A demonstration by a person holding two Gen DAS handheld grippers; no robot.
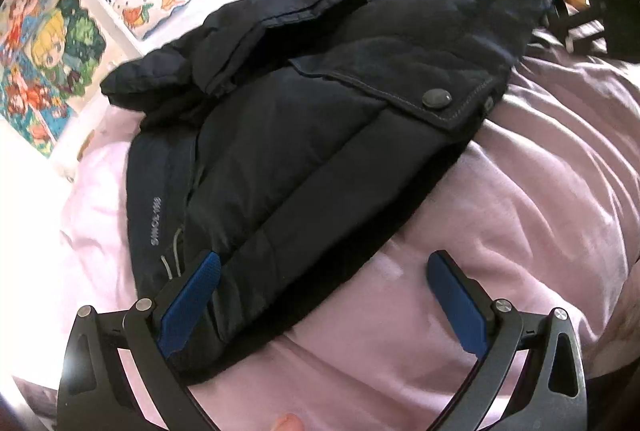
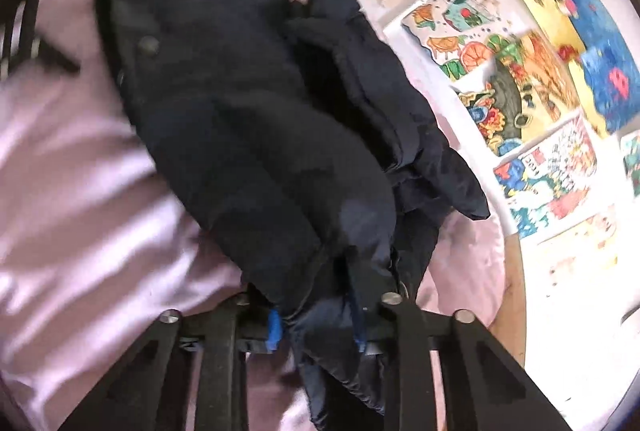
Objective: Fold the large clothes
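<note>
I am clamping the right gripper (image 2: 316, 331) on the jacket (image 1: 304, 135) hem, the left gripper (image 1: 320, 291) gaping; next needs folding it over.

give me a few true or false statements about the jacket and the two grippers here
1. The dark jacket lies on pink bedding. True.
2. The left gripper is clamped on the jacket. False: its fingers stand open, one over the jacket's edge.
3. The right gripper has jacket fabric pinched between its fingers. True.
4. The wall behind the bed is bare. False: colourful drawings cover it.
</note>
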